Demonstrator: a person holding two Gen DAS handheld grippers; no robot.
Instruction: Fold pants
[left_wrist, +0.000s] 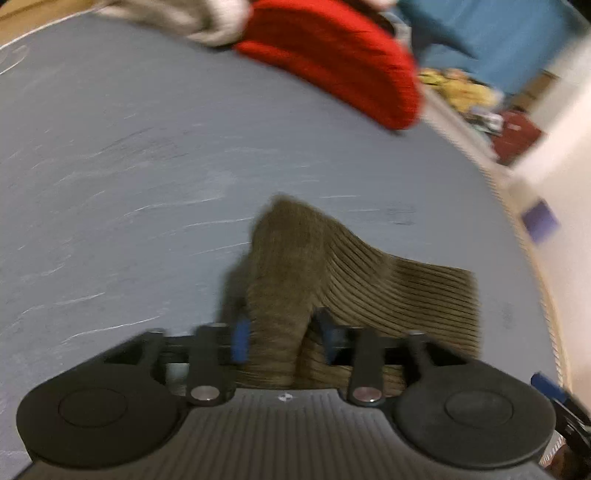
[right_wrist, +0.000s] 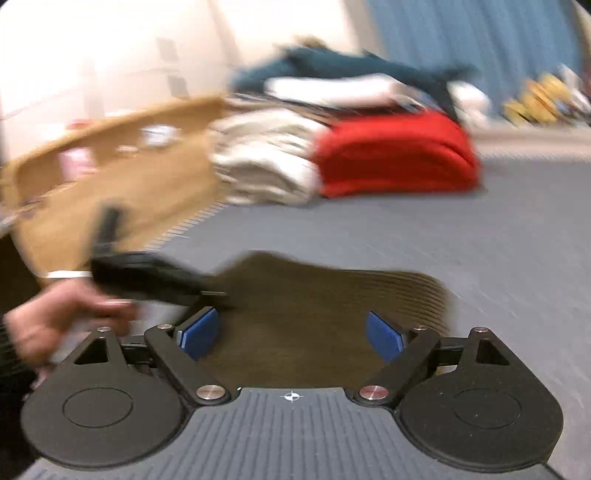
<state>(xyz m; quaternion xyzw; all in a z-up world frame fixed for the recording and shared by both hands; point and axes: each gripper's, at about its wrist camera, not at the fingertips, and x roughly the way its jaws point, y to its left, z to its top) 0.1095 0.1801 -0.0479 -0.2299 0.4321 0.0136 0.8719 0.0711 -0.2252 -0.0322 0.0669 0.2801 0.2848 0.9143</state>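
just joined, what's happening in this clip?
A person with a handheld gripper in each hand is folding brown corduroy pants on a grey surface. The left gripper has a bunch of the fabric between its fingers; the blur hides whether the pads press it. The right gripper is open over the pants, pads clear. Folded red and cream clothes are stacked behind.

Open room: a wide stretch of the blue-grey scuffed counter (left_wrist: 129, 155) is left bare.
Far edge: blocked by a folded red ribbed garment (left_wrist: 332, 62) and a stack of cream folded cloth (right_wrist: 266, 162), touching.
Near middle: taken up by the olive-brown corduroy pants (left_wrist: 388, 291), humped up.
Left side: closed off by a tan cardboard box (right_wrist: 122, 184).
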